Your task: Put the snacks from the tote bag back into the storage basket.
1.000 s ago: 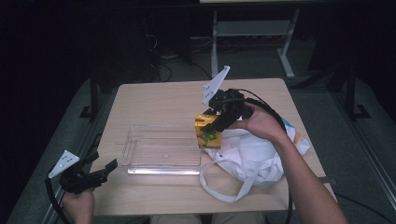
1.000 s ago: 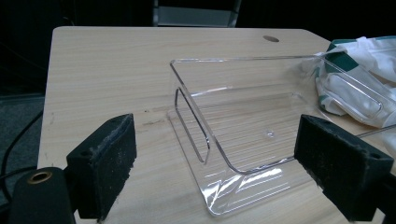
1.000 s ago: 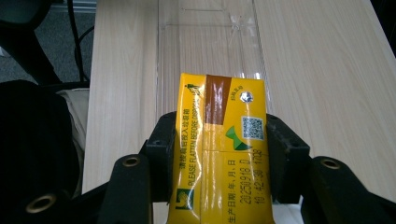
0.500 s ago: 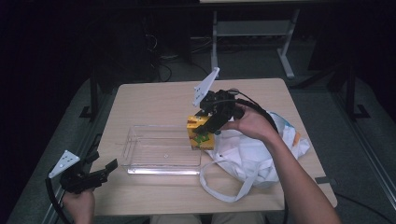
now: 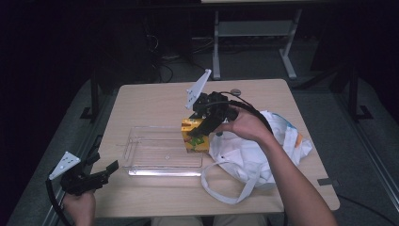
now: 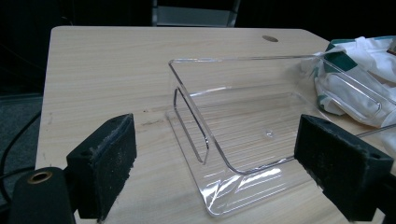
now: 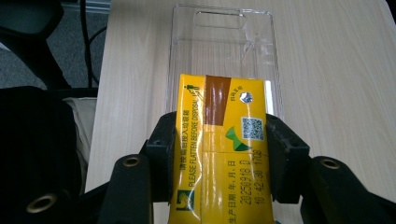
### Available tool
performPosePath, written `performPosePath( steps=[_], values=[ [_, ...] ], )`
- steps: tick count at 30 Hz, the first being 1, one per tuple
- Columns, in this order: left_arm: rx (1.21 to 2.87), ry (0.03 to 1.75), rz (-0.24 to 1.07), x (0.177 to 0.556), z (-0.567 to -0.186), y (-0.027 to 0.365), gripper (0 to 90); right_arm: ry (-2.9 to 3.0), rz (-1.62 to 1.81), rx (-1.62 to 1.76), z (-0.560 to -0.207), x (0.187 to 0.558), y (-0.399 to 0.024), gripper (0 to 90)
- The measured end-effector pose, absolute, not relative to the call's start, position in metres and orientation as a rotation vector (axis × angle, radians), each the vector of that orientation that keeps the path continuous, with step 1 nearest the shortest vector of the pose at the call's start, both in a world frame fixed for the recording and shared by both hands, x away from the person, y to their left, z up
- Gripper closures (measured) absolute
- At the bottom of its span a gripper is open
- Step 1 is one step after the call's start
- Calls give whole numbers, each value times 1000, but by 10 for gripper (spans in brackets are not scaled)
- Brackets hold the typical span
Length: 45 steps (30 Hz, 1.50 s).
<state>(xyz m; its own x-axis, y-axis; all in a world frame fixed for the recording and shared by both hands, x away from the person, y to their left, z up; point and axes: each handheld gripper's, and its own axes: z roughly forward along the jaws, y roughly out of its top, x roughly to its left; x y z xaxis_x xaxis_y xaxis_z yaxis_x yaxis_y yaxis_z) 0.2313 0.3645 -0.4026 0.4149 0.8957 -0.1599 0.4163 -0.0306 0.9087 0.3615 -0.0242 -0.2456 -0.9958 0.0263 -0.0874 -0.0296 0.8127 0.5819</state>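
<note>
The right tongs [image 5: 197, 134] clamp a yellow drink carton [image 7: 219, 149] between both pads, holding it at the right end of the clear plastic tray [image 5: 160, 153], just beside the white cloth bag [image 5: 256, 153]. The left tongs [image 5: 106, 172] hang wide open with nothing between the pads, off the near left corner of the pale wooden worktop [image 5: 155, 101]. Dark floor, cables and a grey metal frame [image 5: 254, 35] lie beyond.

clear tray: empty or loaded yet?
Empty. The clear tray shows only bare bottom; the yellow drink carton is clamped in the right gripper above it.
</note>
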Motion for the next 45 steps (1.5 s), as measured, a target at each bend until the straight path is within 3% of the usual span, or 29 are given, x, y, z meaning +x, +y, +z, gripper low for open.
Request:
performPosePath(
  steps=[45],
  values=[
    [1633,1172,575,231,-403,364,126,2995,909,-13,-299,370,13,522]
  ],
)
